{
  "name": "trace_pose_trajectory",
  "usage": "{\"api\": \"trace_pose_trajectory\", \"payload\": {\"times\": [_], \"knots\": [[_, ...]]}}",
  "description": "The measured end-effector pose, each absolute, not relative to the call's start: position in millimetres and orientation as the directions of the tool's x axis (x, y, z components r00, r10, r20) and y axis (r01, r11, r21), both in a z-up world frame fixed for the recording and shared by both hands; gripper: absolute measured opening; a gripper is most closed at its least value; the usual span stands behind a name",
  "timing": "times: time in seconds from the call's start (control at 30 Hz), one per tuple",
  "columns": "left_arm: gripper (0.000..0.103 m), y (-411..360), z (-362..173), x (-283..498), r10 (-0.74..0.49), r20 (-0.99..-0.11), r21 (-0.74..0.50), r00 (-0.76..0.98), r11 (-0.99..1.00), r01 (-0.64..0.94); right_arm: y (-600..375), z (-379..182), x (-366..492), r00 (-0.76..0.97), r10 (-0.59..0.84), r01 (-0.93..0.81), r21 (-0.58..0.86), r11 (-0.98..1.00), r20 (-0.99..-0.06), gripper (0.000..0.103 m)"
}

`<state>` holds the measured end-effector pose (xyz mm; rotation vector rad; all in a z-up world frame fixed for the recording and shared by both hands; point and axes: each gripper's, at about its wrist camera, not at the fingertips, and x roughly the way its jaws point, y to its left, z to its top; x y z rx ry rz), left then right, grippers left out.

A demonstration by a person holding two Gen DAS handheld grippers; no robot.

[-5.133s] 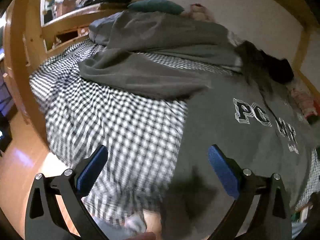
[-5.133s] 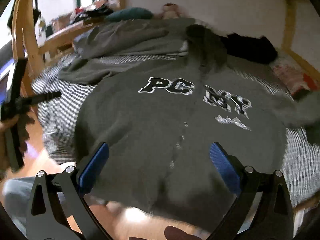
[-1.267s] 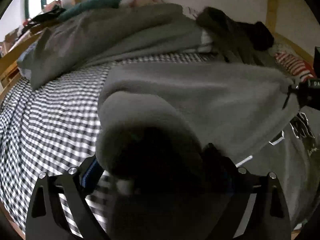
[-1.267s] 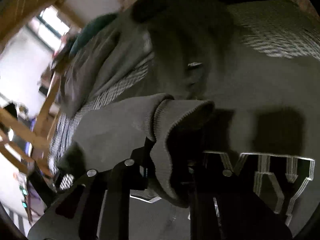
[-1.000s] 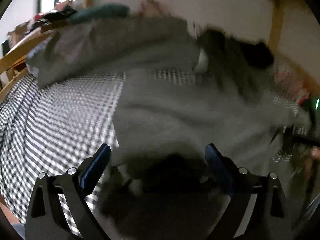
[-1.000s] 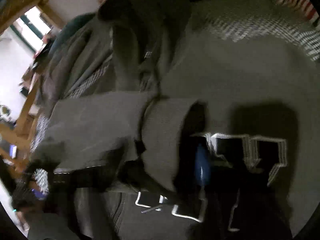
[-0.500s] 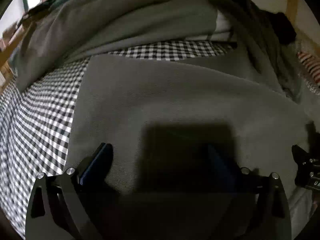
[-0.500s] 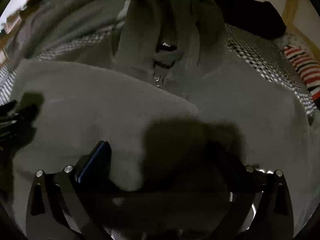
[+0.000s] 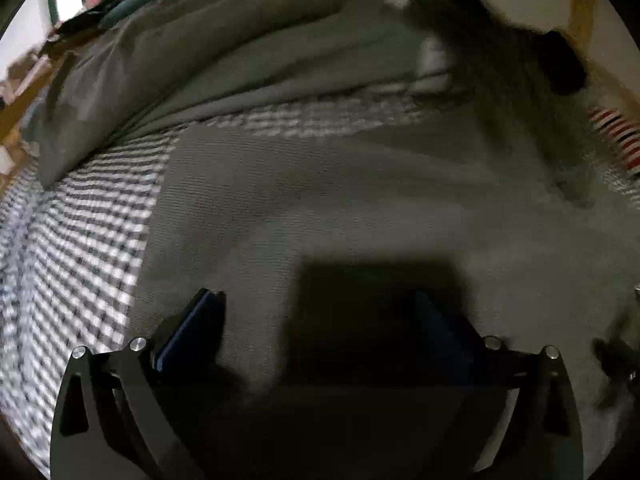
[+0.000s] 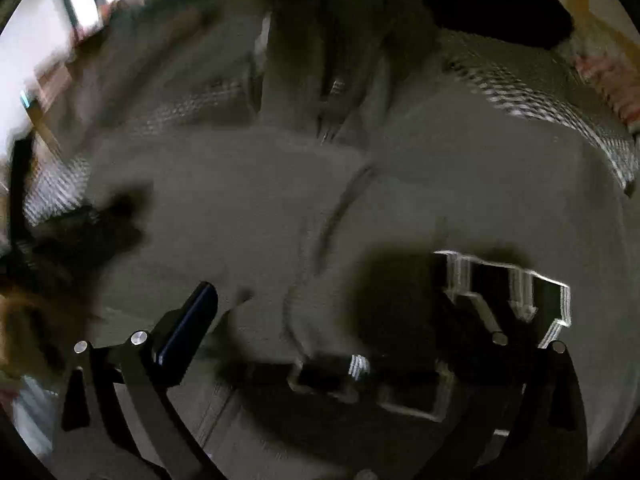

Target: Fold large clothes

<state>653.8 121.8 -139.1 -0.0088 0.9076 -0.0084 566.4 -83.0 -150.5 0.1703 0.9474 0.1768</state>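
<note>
- Grey hoodie (image 9: 360,200) spread on checked bedsheet (image 9: 80,240); one sleeve (image 10: 240,200) laid across the chest, running left-right in right wrist view, ribbed cuff edge near middle.
- Left gripper (image 9: 320,312) low over the folded grey panel, jaws wide apart, blue pads both visible, nothing between them; dark shadow directly ahead on cloth.
- Right gripper (image 10: 332,300) also spread wide, empty; left blue pad clear, right finger dark against the print.
- White-outlined chest lettering (image 10: 516,292) just ahead and right of right gripper, partly under its right finger.
- Hood and zip opening (image 10: 332,92) far side, away from both grippers; garment's long axis runs away from cameras toward the wall.
- Second grey garment (image 9: 220,52) bunched beyond the hoodie, black clothing (image 10: 496,8) at far right, both well apart from grippers.
- Key relation: uncovered right half with lettering lies nearer the right gripper; other sleeve not visible, likely off to that side.
- Judgement: one sleeve fold done; next probably right-side sleeve folded inward by right hand.
- Both views motion-blurred; fine edges hard to confirm.
</note>
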Motion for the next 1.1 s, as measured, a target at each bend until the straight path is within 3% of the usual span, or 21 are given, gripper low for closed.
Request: {"api": "trace_pose_trajectory", "payload": {"times": [0.1,0.27,0.37,0.47,0.57,0.6,0.67,0.8,0.83,0.87,0.9,1.03,1.1], "knots": [[0.097,70.4,-114.6,631.0,-0.13,-0.724,-0.059,0.678,0.99,0.128,-160.2,-119.5,536.5,0.666,0.247,-0.002,0.33,0.944,-0.704,0.1],[0.097,-88.8,-103.1,590.3,-0.343,-0.675,-0.044,0.653,0.903,0.428,-326.3,-65.7,493.6,0.759,0.006,0.249,0.298,0.922,-0.651,0.1],[0.097,-204.4,-111.2,560.9,-0.428,-0.672,0.031,0.604,0.799,0.601,-417.8,-47.1,480.9,0.74,-0.136,0.395,0.262,0.881,-0.658,0.1],[0.097,-313.8,-120.1,524.9,-0.42,-0.64,0.247,0.643,0.68,0.69,-486.7,-44.8,475.3,0.708,-0.2,0.479,0.253,0.84,-0.678,0.1],[0.097,-391.7,-141.3,502.6,-0.3,-0.59,0.531,0.75,0.555,0.64,-535.4,-48.0,482.5,0.684,-0.224,0.515,0.243,0.822,-0.694,0.1],[0.097,-407.0,-147.8,502.3,-0.275,-0.596,0.565,0.754,0.524,0.637,-544.7,-48.3,487.5,0.684,-0.229,0.515,0.236,0.824,-0.693,0.1],[0.097,-433.2,-158.5,508.3,-0.246,-0.632,0.574,0.735,0.49,0.657,-555.4,-51.0,489.6,0.696,-0.223,0.505,0.245,0.827,-0.683,0.1],[0.097,-463.6,-157.9,541.4,-0.23,-0.705,0.47,0.671,0.557,0.685,-575.0,-59.9,510.8,0.709,-0.231,0.504,0.25,0.827,-0.666,0.1],[0.094,-465.8,-154.8,547.5,-0.24,-0.714,0.444,0.657,0.57,0.691,-583.0,-59.4,504.4,0.718,-0.239,0.506,0.255,0.824,-0.654,0.1],[0.073,-469.2,-155.1,555.3,-0.256,-0.727,0.407,0.637,0.586,0.7,-585.9,-57.7,504.7,0.729,-0.25,0.516,0.271,0.813,-0.637,0.1],[0.045,-472.4,-157.4,559.9,-0.255,-0.749,0.376,0.612,0.596,0.709,-594.9,-53.7,497.6,0.746,-0.251,0.521,0.306,0.797,-0.617,0.1],[0.035,-475.6,-160.6,563.8,-0.284,-0.792,0.266,0.54,0.637,0.724,-623.3,-44.5,472.2,0.808,-0.247,0.521,0.451,0.725,-0.536,0.1],[0.022,-471.6,-161.5,565.8,-0.306,-0.792,0.24,0.528,0.64,0.73,-636.7,-42.2,466.1,0.822,-0.226,0.505,0.487,0.713,-0.522,0.1]]}}
